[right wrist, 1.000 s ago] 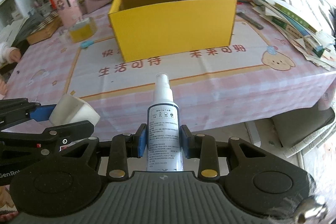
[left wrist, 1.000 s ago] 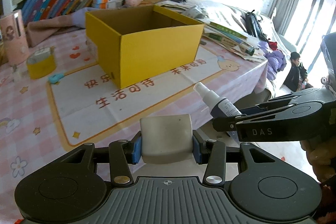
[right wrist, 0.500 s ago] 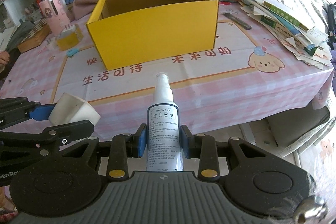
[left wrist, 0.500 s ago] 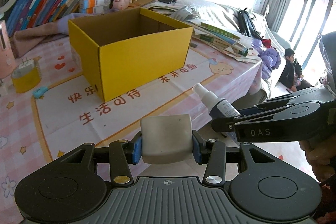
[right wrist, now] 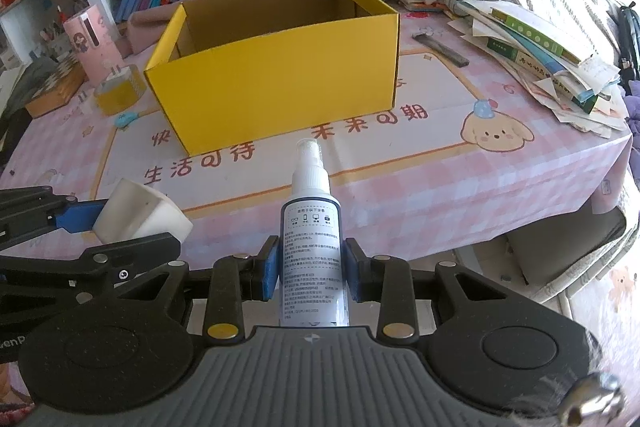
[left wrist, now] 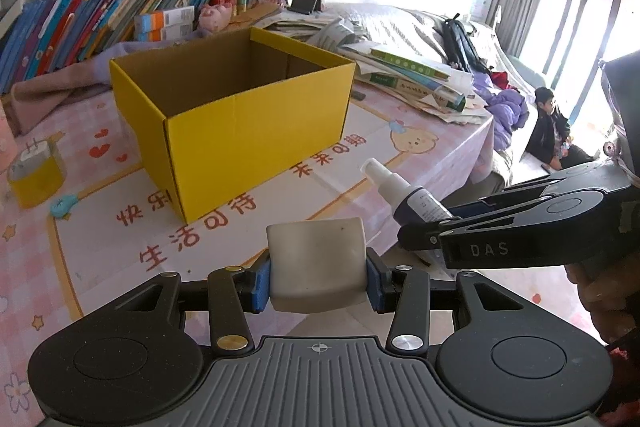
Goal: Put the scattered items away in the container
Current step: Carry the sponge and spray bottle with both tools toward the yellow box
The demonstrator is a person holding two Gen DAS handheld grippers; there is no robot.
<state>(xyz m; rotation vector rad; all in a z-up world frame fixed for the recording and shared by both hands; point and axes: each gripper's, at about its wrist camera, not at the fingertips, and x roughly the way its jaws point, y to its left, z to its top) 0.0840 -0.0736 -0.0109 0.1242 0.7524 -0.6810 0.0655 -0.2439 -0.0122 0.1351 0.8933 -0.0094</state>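
The left gripper [left wrist: 318, 267] is clamped on a white sponge block [left wrist: 316, 263], its blue pads pressing both side faces so the block stands out ahead of the fingers, free to drop once the jaws part. It hangs off the near edge of the table [right wrist: 460, 195], short of the yellow cardboard box [right wrist: 280, 75], which sits open-topped in the middle of the pink cloth, well apart from both loads. To the box's left lie a yellow tape roll [right wrist: 120, 93] and a small blue clip [right wrist: 125, 119]; whether these belong to the tidying is hard to judge from here. Further right, the right gripper [right wrist: 312, 267] is closed tight on a spray bottle [right wrist: 314, 243], gripped across its labelled body with the nozzle pointing forward toward the box, likely so it can go in head first. A heap of books and papers [right wrist: 540, 55] crowds the table's right end.
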